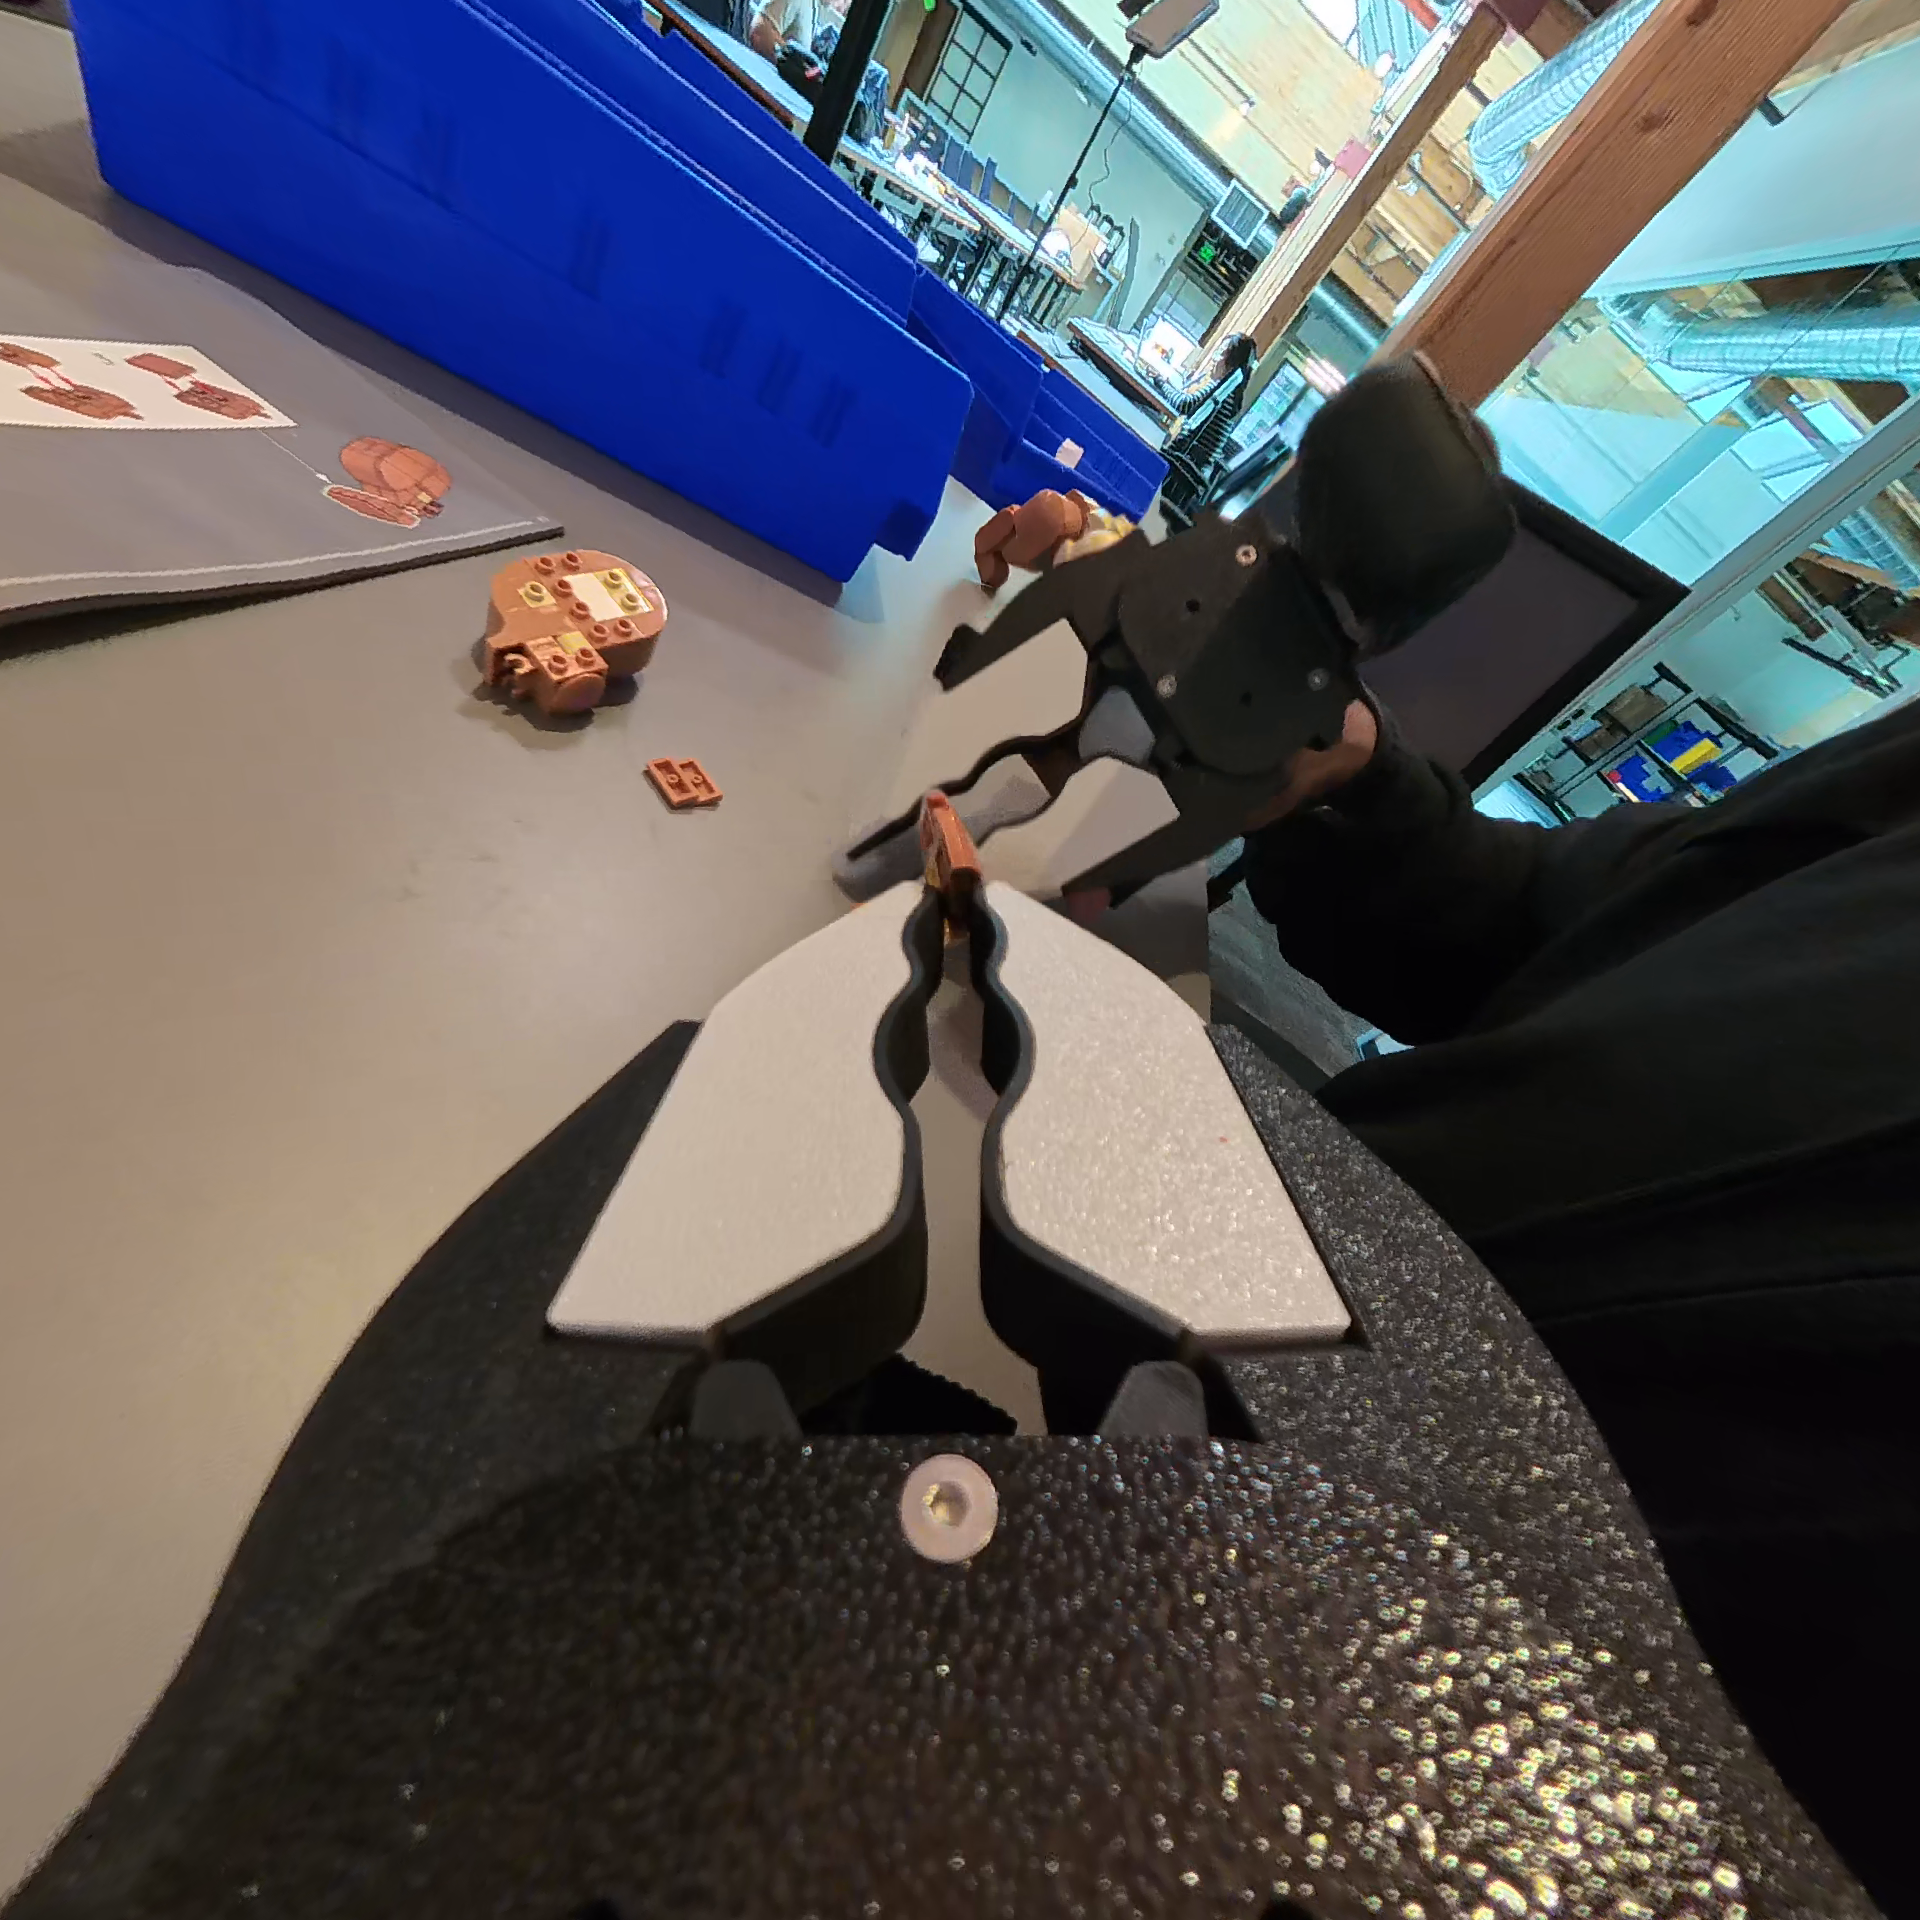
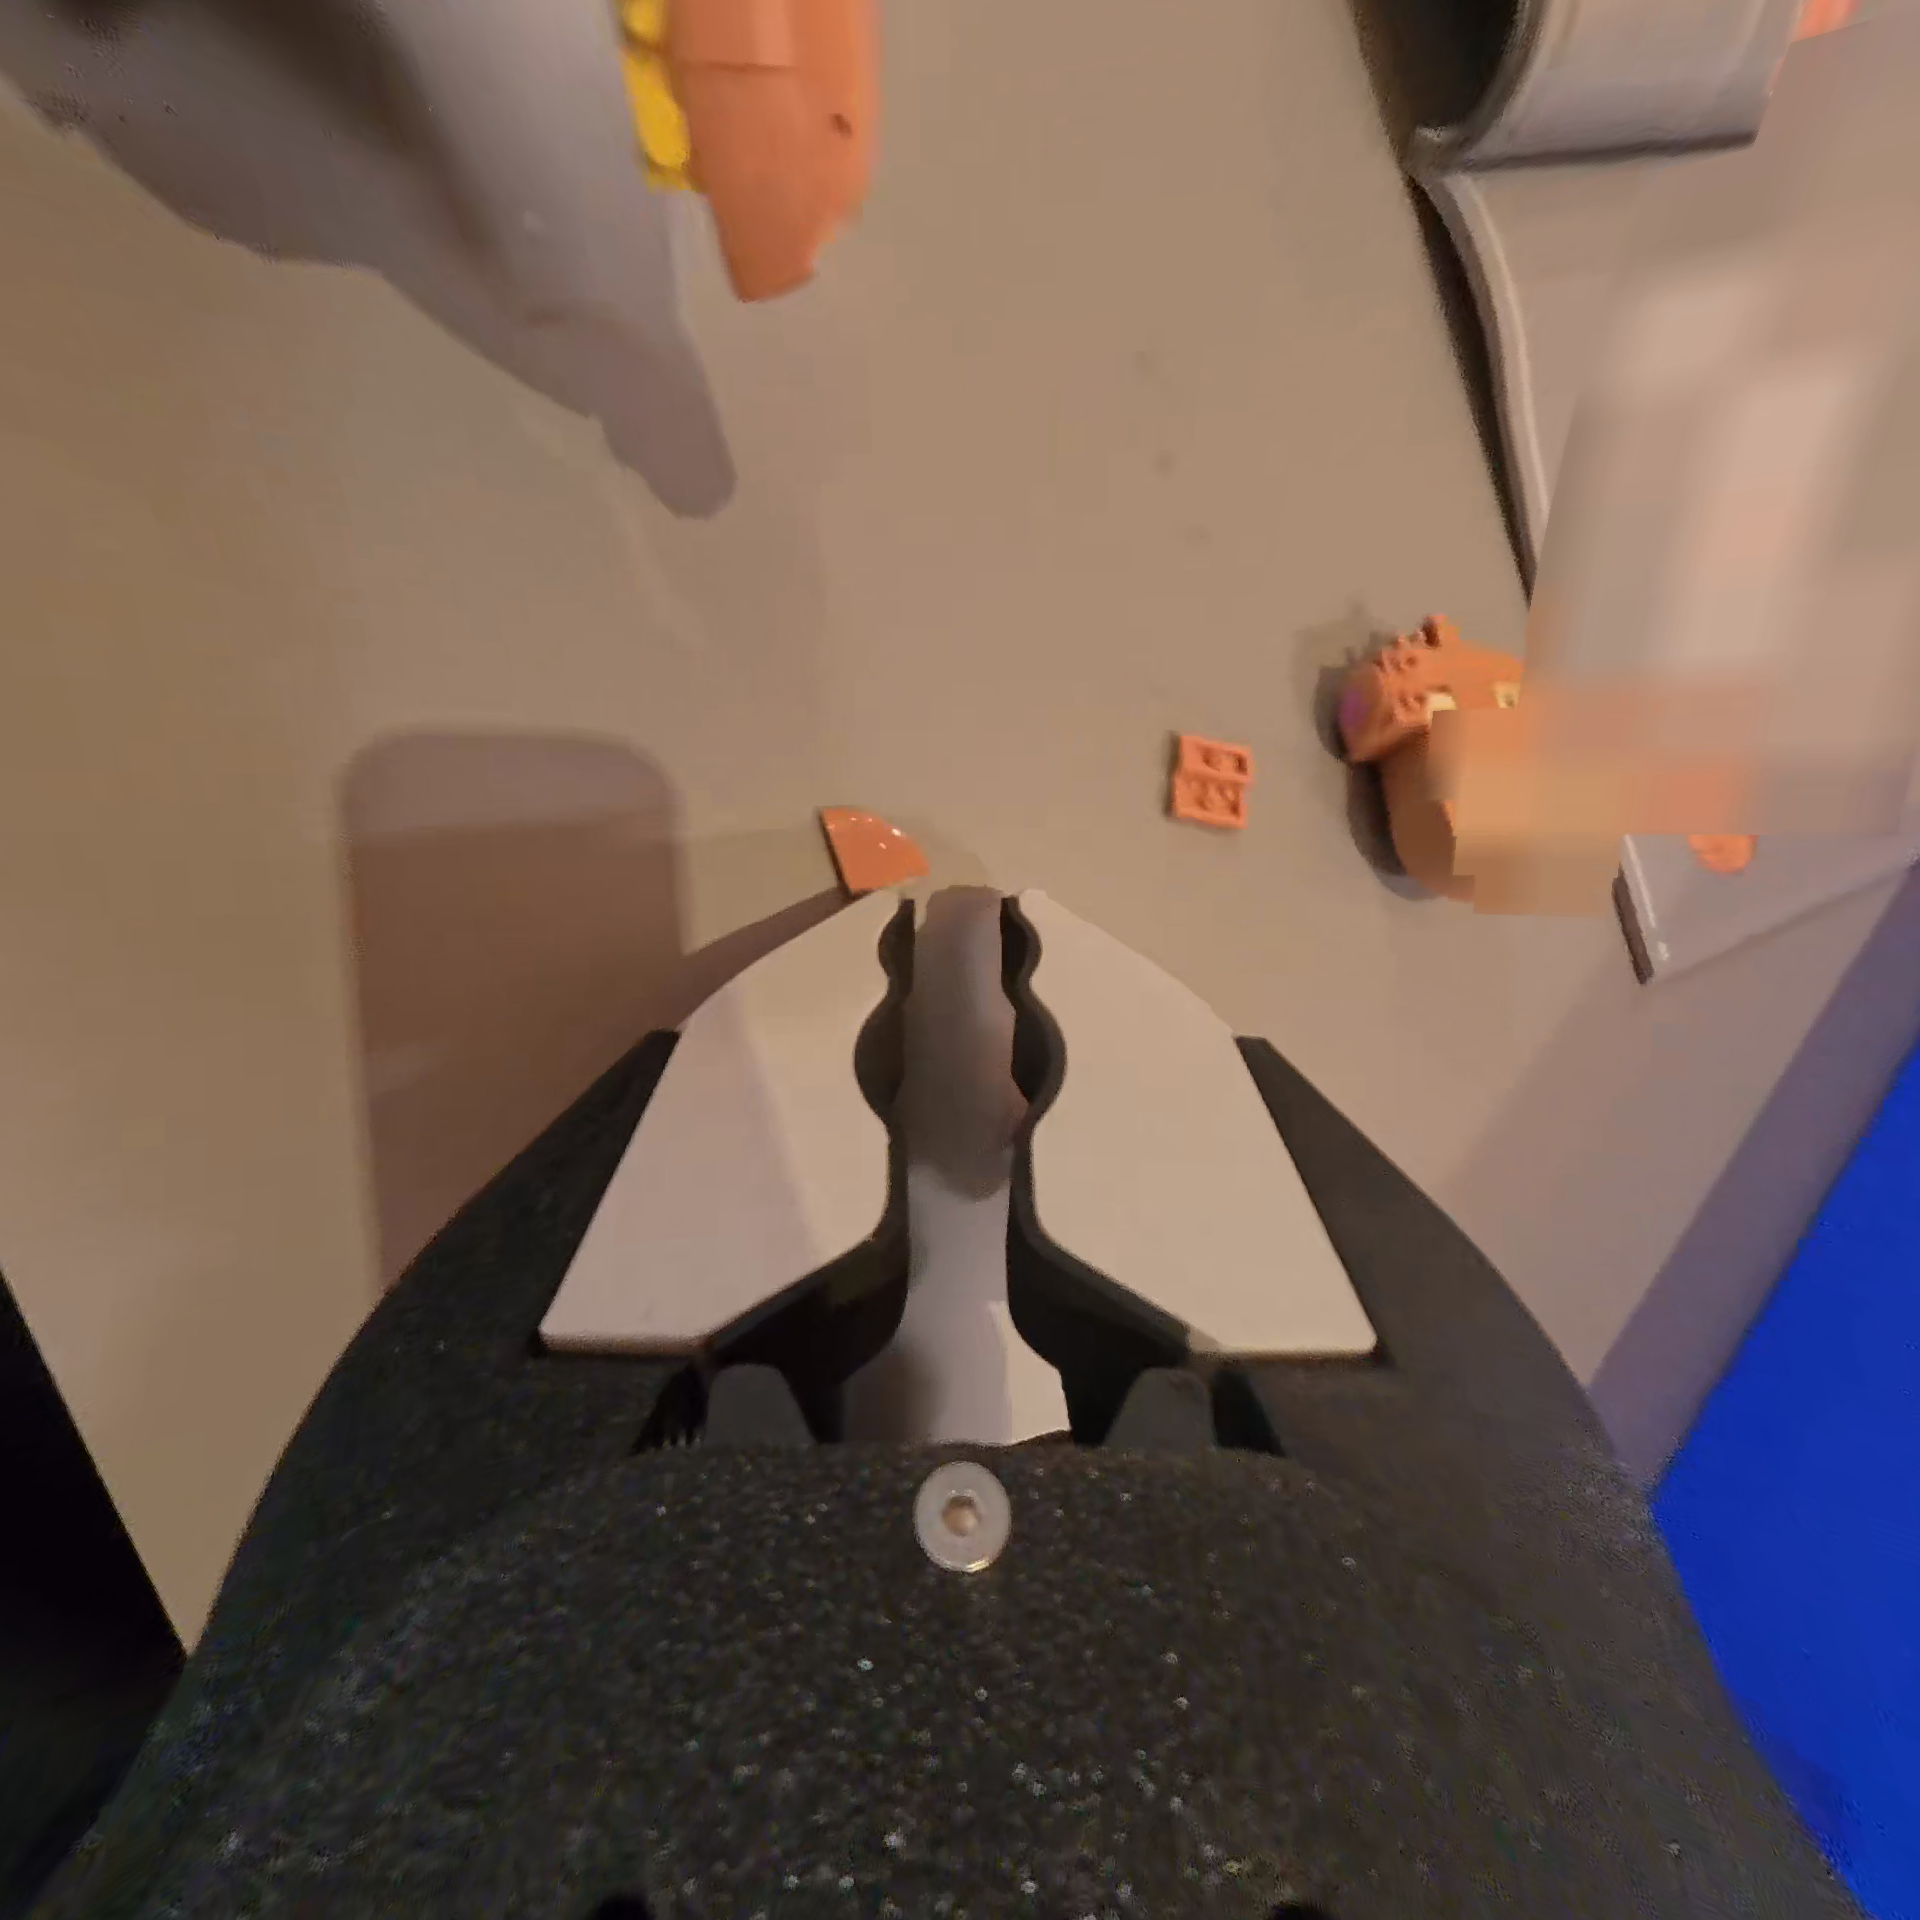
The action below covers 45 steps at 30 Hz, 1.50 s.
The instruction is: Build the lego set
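My left gripper [image 1: 951, 906] is shut on a small brown Lego piece with a yellow part [image 1: 948, 857] and holds it above the grey table [image 1: 312, 935]. It shows blurred at the top of the right wrist view [image 2: 769, 135]. My right gripper [image 2: 958, 906], in a gloved hand, hovers low over the table with its jaws a narrow gap apart and nothing between them. A small curved brown tile [image 2: 871, 847] lies just left of its tips. In the left wrist view the right gripper [image 1: 883, 847] is close beyond the held piece. A brown Lego assembly [image 1: 569, 629] [image 2: 1392, 696] and a small brown plate [image 1: 684, 781] [image 2: 1210, 779] lie on the table.
An open instruction booklet [image 1: 208, 468] lies at the far left. Blue bins [image 1: 520, 239] [image 2: 1787, 1455] line the back of the table. Another brown Lego assembly [image 1: 1039, 530] sits by the bins' end. The table edge runs on the right past my grippers. Spacing between my two grippers at the tips: around 11 cm. The small brown plate [image 1: 684, 781] lies some 5 cm from my right tips, 12 cm from my left tips. It is also in sight in the right wrist view [image 2: 1211, 772].
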Available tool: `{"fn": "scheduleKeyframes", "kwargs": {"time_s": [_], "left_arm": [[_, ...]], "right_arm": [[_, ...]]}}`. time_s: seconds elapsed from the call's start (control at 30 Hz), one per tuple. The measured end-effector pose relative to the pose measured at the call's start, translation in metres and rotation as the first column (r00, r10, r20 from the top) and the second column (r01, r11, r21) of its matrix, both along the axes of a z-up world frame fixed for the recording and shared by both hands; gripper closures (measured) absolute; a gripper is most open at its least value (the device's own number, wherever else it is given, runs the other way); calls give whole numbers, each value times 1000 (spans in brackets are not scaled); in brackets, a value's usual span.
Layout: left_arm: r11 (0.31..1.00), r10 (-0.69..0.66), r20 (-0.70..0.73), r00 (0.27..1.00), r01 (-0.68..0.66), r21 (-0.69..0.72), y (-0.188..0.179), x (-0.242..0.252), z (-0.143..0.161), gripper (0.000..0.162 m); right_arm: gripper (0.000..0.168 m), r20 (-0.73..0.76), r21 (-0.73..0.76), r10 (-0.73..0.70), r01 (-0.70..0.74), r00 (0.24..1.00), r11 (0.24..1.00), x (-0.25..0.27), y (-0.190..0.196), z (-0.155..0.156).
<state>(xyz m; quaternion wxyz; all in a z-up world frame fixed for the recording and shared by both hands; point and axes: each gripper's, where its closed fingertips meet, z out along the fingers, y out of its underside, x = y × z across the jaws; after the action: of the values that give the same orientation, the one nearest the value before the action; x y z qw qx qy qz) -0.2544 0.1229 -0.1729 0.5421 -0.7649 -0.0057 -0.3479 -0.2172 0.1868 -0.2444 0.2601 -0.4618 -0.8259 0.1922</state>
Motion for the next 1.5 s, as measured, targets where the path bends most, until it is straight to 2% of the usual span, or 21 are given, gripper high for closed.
{"fn": "scheduleKeyframes", "kwargs": {"time_s": [0.13, 0.4, 0.6, 0.7, 0.93, 1.13, 1.33, 1.5], "left_arm": [[1000, 21, 4, 1000, -21, 9, -3, -1, 1, 158], [999, 48, 12, 999, -48, 13, -11, -3, 2, 158], [997, 73, 15, 997, -73, 16, -13, -6, 3, 158], [996, 85, 20, 996, -85, 17, -16, -8, 3, 158], [996, 83, 32, 996, -83, 19, -18, -9, 4, 158], [995, 92, 49, 994, -94, 22, -20, -12, 5, 158], [996, 88, 67, 994, -89, 17, -20, -13, 4, 158], [995, 96, 85, 992, -97, 12, -19, -15, 5, 158]], "right_arm": [[150, -42, 6, 20, -20, 999, 1000, -11, -15, 3], [148, -12, -38, 49, -49, 999, 998, -15, -19, 0], [148, -85, 19, 63, -62, 994, 998, -33, -33, 8], [148, -82, -39, 79, -82, 994, 996, -32, -27, 14], [144, -23, -163, 274, -274, 962, 948, -37, -30, 8], [142, 32, -177, 424, -412, 905, 894, -35, -32, 1], [139, 34, -204, 501, -485, 865, 851, -39, -31, 7], [138, 59, -191, 531, -513, 845, 837, -41, -33, -2]]}}
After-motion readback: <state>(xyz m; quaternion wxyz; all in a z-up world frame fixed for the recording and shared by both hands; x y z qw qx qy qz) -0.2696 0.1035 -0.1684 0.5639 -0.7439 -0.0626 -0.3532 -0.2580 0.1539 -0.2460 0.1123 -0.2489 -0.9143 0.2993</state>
